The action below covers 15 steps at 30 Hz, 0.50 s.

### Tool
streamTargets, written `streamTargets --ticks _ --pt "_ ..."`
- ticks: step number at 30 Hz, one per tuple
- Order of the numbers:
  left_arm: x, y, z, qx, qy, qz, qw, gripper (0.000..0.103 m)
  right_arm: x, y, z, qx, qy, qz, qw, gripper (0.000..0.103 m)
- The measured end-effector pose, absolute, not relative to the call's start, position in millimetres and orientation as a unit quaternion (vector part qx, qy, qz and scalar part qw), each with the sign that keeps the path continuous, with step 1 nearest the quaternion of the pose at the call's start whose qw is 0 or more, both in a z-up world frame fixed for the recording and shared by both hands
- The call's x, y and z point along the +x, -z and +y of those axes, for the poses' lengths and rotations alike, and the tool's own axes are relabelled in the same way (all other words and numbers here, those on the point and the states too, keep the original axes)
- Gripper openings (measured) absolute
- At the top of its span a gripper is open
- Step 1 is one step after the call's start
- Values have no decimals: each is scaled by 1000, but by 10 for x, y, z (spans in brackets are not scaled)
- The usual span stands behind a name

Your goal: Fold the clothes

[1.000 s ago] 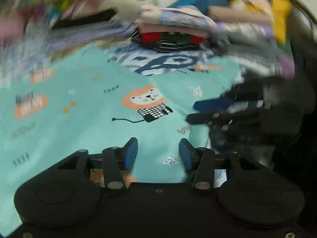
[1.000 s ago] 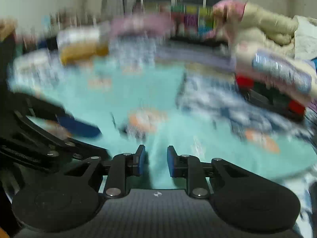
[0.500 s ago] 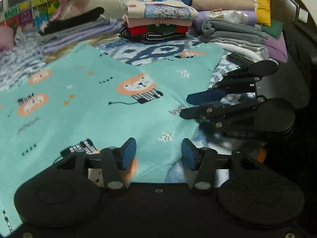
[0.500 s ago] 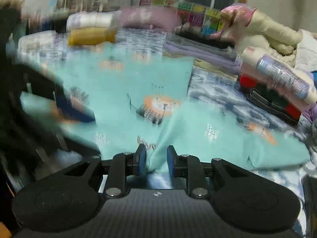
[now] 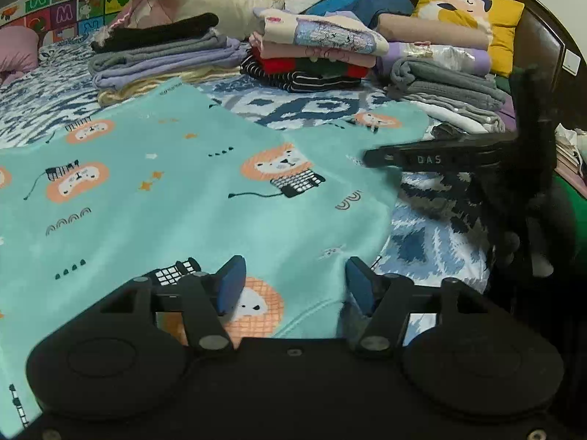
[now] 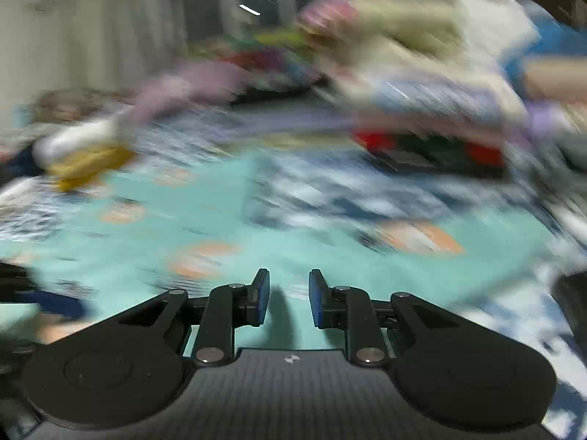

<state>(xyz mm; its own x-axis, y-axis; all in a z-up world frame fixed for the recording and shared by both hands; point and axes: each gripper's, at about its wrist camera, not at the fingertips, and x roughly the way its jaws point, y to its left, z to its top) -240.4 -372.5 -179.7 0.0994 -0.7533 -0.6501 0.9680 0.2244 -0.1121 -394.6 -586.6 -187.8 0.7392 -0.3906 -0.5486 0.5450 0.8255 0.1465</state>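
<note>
1. Teal garment (image 5: 190, 198) with a lion print lies spread flat on the blue-white bedspread (image 5: 422, 242), filling left and centre of the left wrist frame.
2. Left gripper (image 5: 293, 286) at bottom centre — fingers wide apart, nothing between them, low over the garment's near edge.
3. Right gripper (image 5: 433, 159) comes in from the right edge of that frame, blurred, above the garment's right side.
4. Right wrist view is heavily smeared — right gripper fingers (image 6: 261, 295) narrowly parted, probably empty, garment (image 6: 227, 227) beneath.
5. Folded stacks (image 5: 315, 55) at upper centre, yellow cushion (image 5: 473, 18) at upper right.
</note>
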Motion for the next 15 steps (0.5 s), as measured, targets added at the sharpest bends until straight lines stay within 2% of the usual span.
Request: streamTargets --ticks 1,2,8,12,15 --pt "-2384 1799 -3723 172 597 307 721 65 -4020 1880 -5966 166 275 255 912 13" --pt "-2366 1800 -3725 169 597 309 721 66 -4100 1852 -6048 175 294 247 906 12" --pt "-2335 1803 -3743 167 600 310 718 66 -4354 1712 -6350 216 319 175 906 19" --pt "-2323 1810 -3751 167 603 310 716 66 -3972 1810 -6171 157 229 248 928 18" --pt "-2293 1818 -3746 162 605 314 714 67 -3856 1875 -6229 125 261 267 919 14"
